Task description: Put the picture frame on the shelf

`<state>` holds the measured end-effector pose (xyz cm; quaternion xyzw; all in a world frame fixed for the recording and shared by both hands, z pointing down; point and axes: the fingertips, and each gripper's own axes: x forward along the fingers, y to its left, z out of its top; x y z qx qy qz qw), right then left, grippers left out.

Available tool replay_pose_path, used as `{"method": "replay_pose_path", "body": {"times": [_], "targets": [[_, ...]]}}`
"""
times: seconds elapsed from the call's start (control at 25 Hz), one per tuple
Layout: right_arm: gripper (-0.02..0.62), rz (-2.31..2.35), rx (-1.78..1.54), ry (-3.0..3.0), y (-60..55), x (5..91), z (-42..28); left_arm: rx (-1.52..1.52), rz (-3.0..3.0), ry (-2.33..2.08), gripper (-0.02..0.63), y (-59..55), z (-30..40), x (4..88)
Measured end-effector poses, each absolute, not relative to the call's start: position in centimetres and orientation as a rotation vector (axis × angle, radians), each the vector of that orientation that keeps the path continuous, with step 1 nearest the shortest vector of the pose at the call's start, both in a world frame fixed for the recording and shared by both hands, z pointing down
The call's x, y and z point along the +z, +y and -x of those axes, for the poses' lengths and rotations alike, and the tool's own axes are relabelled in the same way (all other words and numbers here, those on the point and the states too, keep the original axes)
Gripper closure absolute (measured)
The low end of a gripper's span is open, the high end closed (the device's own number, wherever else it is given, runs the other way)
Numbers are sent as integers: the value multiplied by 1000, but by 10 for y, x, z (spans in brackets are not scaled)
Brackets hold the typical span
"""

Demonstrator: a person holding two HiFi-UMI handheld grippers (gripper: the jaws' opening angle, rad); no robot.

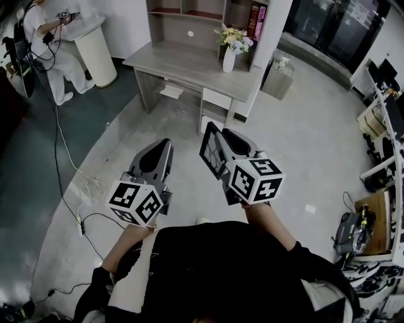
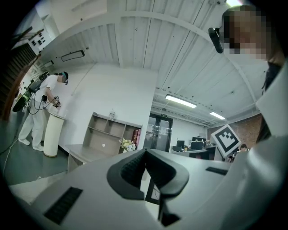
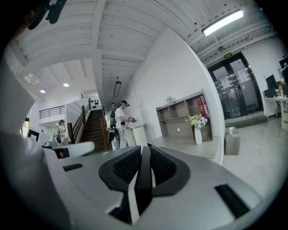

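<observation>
Carrying the picture frame toward the shelf, with the placing not yet begun.

The right hand-held gripper [image 3: 144, 155] is clamping the picture frame [image 1: 213, 154] edge-on between its pads, holding it upright in the air over the floor in front of the person. The left hand-held gripper [image 2: 146, 158] is riding alongside with its jaws drawn together and nothing between them. The shelf [image 1: 189, 11] is standing well apart from both, at the back of the counter [image 1: 183, 63], where a vase of flowers [image 1: 231, 49] is sitting. Judging from this, the pick-up is done. What is left is crossing the floor to the counter, lifting the frame into one of the shelf's openings, setting it down upright and letting go.
</observation>
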<state>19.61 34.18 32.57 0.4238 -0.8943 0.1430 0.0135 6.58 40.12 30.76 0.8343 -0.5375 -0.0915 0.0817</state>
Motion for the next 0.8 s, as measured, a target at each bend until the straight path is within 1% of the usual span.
{"method": "replay_pose_path", "body": {"times": [0.36,0.8], "targets": [[522,-1226,435,-2834,259,325,-210,-277,-2477,-1666,595,328,-87,302],[522,-1166,523,-2822,220,347,-221,-244,-2439,-1664,595,286,-100,307]]}}
